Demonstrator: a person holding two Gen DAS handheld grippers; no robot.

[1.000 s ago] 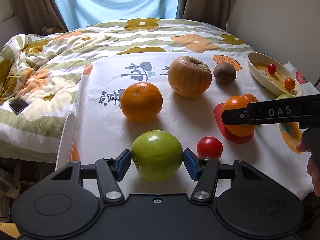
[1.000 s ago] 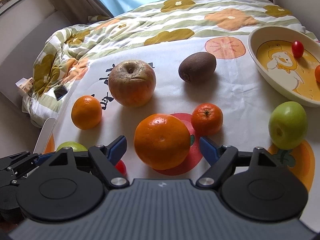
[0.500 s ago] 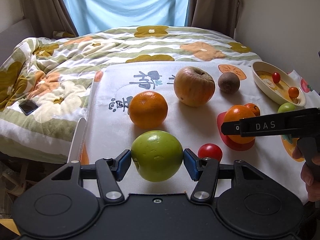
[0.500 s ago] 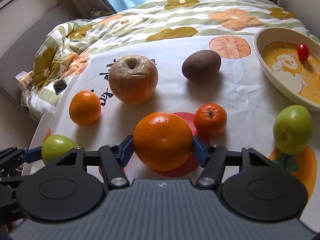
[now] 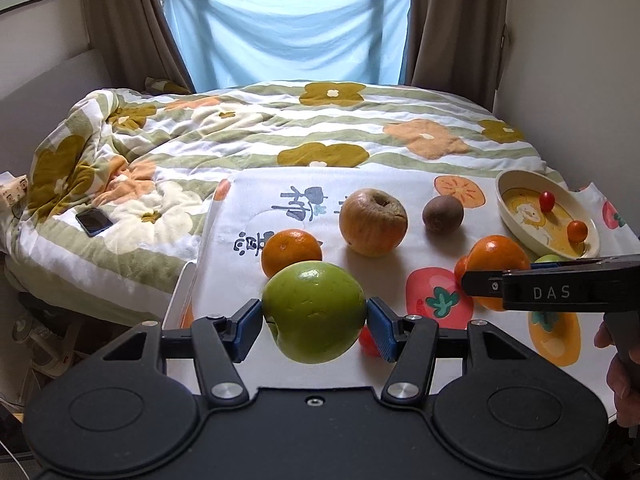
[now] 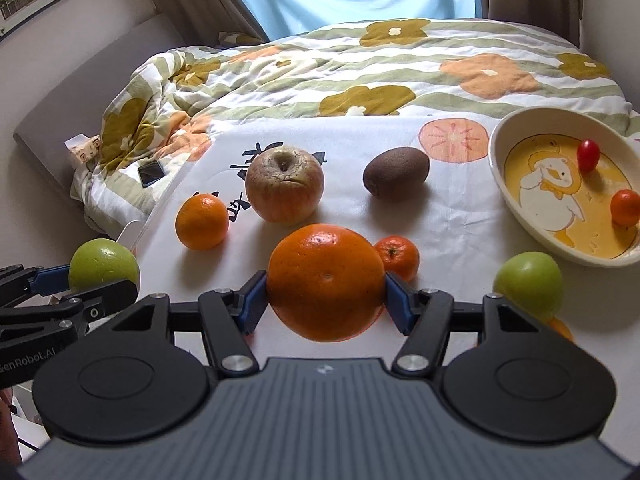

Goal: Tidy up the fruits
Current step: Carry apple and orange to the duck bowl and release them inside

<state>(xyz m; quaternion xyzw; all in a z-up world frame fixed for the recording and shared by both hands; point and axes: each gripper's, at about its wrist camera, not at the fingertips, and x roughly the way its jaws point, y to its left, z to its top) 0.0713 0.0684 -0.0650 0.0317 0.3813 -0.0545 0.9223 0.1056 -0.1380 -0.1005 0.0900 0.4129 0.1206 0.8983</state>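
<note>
While bed quilt [image 5: 248,140] lies behind, kiwi [image 6: 395,173] neighbours bowl [image 6: 505,196].

Wrinkled apple [image 6: 284,186], landmark, on the cloth [image 6: 452,216]. Left of it and nearer: small orange [image 6: 202,222]. Right: kiwi [image 6: 396,174]. Far right: bowl [image 6: 516,200] holding two cherry tomatoes [image 6: 588,155]. Nearer, right: tangerine [image 6: 400,258]. Behind: quilt [image 6: 360,76], phone [image 6: 151,173] on it.

Glossy green apple [image 5: 315,312], dimpled orange [image 6: 325,282], fuzzy kiwi [image 6: 396,173], glazed bowl [image 6: 505,136], cloth mat [image 6: 452,216]
</note>
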